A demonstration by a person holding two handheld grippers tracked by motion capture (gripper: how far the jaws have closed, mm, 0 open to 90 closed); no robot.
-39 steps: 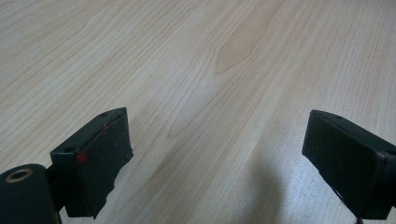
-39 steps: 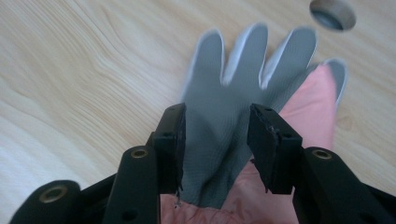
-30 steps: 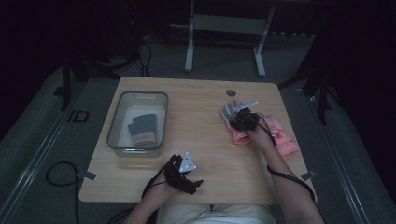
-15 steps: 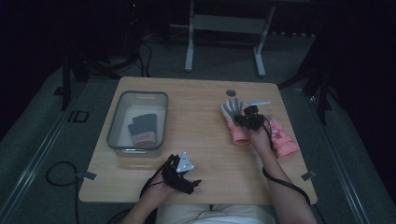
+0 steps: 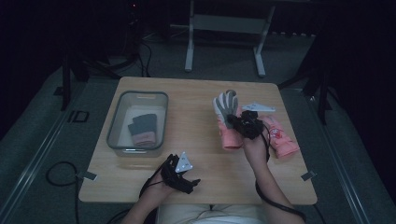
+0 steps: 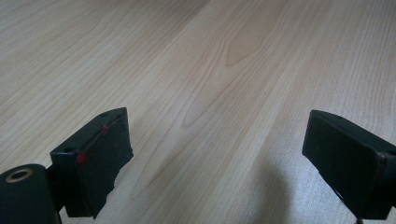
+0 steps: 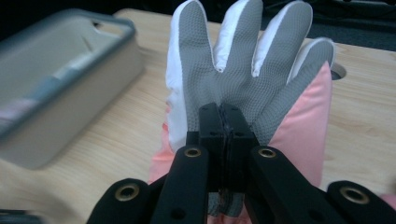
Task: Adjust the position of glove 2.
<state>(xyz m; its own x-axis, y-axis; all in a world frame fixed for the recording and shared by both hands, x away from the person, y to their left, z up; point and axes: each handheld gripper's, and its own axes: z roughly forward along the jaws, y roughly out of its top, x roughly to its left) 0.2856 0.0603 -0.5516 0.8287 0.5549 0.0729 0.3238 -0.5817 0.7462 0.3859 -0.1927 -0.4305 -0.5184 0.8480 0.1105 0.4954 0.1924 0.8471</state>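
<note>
A pink glove with a grey, dotted palm and white fingers hangs above the table, fingers up. My right gripper is shut on its palm, jaws pressed together on the fabric; in the high view the right gripper is held over the table's right half. A second pink glove lies flat to its right. My left gripper rests near the front edge, and its jaws stand wide open over bare wood with nothing between them.
A grey plastic bin stands at the left of the table and holds a dark and pink glove; its wall shows left of the held glove. A round hole lies in the tabletop behind the glove.
My right gripper has closed on the pink glove and lifted it off the table, moving it a little leftward. The left gripper has stayed put.
</note>
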